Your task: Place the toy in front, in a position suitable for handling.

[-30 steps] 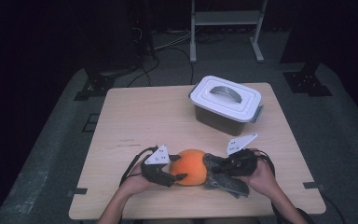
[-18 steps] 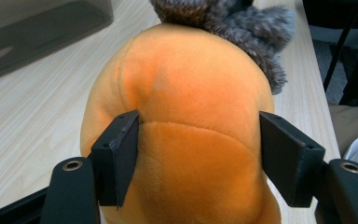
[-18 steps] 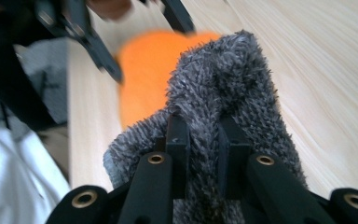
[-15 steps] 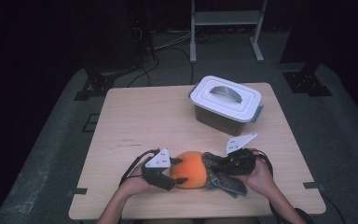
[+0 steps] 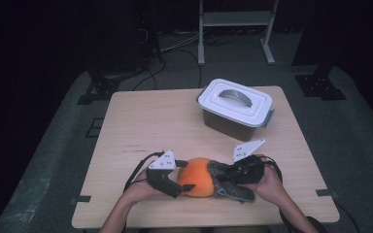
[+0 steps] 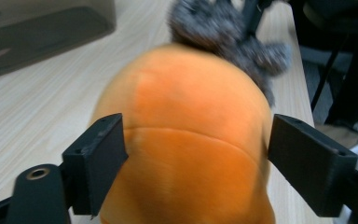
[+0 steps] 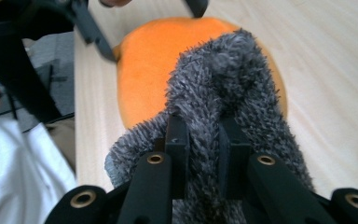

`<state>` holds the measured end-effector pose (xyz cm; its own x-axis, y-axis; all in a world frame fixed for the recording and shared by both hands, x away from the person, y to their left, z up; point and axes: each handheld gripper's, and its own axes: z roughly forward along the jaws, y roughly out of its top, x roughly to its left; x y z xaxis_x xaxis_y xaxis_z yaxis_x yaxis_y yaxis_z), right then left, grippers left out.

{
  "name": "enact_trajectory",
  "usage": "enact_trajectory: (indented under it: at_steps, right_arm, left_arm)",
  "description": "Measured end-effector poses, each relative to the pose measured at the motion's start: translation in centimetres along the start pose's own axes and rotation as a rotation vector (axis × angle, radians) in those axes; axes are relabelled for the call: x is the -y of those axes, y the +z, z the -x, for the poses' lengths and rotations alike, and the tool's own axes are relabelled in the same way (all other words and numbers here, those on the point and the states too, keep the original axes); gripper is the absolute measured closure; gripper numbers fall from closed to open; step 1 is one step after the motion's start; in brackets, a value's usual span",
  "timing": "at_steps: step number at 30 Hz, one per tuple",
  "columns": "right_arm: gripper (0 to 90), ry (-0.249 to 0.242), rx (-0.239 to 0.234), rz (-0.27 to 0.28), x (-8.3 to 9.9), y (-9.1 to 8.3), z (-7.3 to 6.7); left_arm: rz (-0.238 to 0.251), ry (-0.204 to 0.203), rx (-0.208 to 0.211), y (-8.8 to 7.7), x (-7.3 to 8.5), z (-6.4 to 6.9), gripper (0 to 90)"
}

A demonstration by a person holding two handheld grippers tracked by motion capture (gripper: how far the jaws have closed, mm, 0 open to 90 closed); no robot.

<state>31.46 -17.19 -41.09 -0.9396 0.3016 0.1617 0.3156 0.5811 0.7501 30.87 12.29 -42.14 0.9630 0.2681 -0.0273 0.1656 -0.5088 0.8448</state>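
Claws: left (image 6: pixel 196 172) just opening, flanking orange plush (image 6: pixel 186 140) | right (image 7: pixel 204 140) clamps grey fur (image 7: pixel 223 84)

This is a recording studio or lab set up for filming, not a home. A single pale wooden table (image 5: pixel 145 126) stands alone on grey carpet (image 5: pixel 364 160), with black tape marks (image 5: pixel 80 199) on the floor at its near corners and beside its left edge. Beyond its far edge the surroundings are dark, with black stand feet (image 5: pixel 94 92) at both sides, loose cables (image 5: pixel 175 48) across the floor and a light metal rack (image 5: pixel 235 19) at the back.
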Motion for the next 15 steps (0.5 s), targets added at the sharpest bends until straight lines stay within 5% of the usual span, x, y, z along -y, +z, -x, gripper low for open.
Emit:
enact_trajectory:
  at_steps: [7,11,15]
  right_arm:
    - [76.7,0.017,-0.01,-0.03,0.7,-0.2,0.6]
    - [77.0,0.033,0.078,-0.082,1.5,-0.6,1.2]
    - [77.1,0.037,0.076,-0.021,1.1,-1.3,1.1]
  left_arm:
    - [-0.041,0.001,0.016,0.2,0.8,-0.3,26.1]
    - [-0.047,-0.002,0.032,0.1,1.2,-0.4,27.5]
    - [-0.049,0.009,0.029,0.4,1.2,-0.2,27.6]
